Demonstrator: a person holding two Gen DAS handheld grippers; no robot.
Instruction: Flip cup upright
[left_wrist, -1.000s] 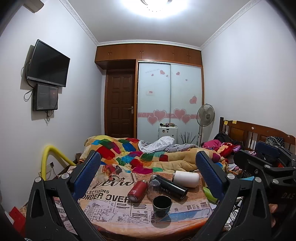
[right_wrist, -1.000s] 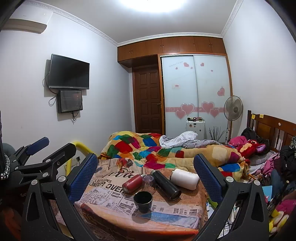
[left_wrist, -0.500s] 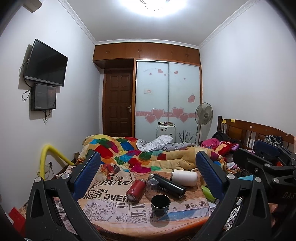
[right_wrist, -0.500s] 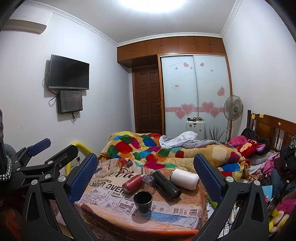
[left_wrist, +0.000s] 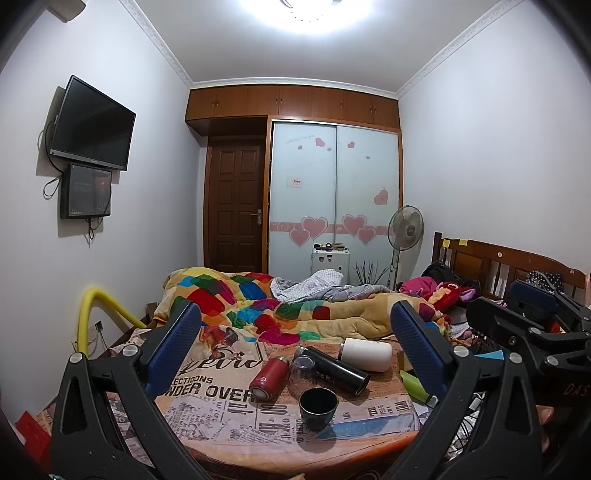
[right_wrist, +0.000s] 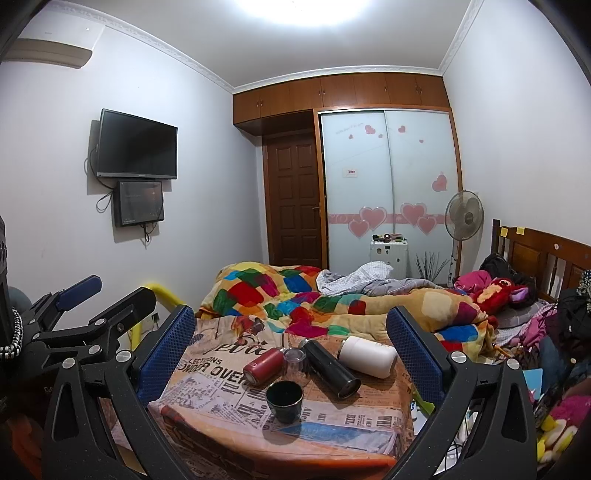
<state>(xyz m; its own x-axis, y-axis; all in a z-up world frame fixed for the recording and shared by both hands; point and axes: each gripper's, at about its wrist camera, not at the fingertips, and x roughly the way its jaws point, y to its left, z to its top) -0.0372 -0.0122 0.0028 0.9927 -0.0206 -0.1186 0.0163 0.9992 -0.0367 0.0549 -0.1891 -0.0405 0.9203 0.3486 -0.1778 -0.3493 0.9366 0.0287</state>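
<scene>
Both grippers, left (left_wrist: 295, 354) and right (right_wrist: 291, 350), stand spread wide and empty. The red cup (right_wrist: 262, 364) lies on its side ahead, axis angled, slightly nearer the left one.

The left tool (left_wrist: 295, 339) is held level and pointed forward, its two blue-padded fingers (left_wrist: 175, 347) spread wide apart with nothing gripped between them. The right tool (right_wrist: 291, 339) is held the same way, fingers (right_wrist: 415, 350) parted wide and bare. Each tool is seen from the other's camera, side by side, the left tool (right_wrist: 85, 314) at the right one's left.
</scene>
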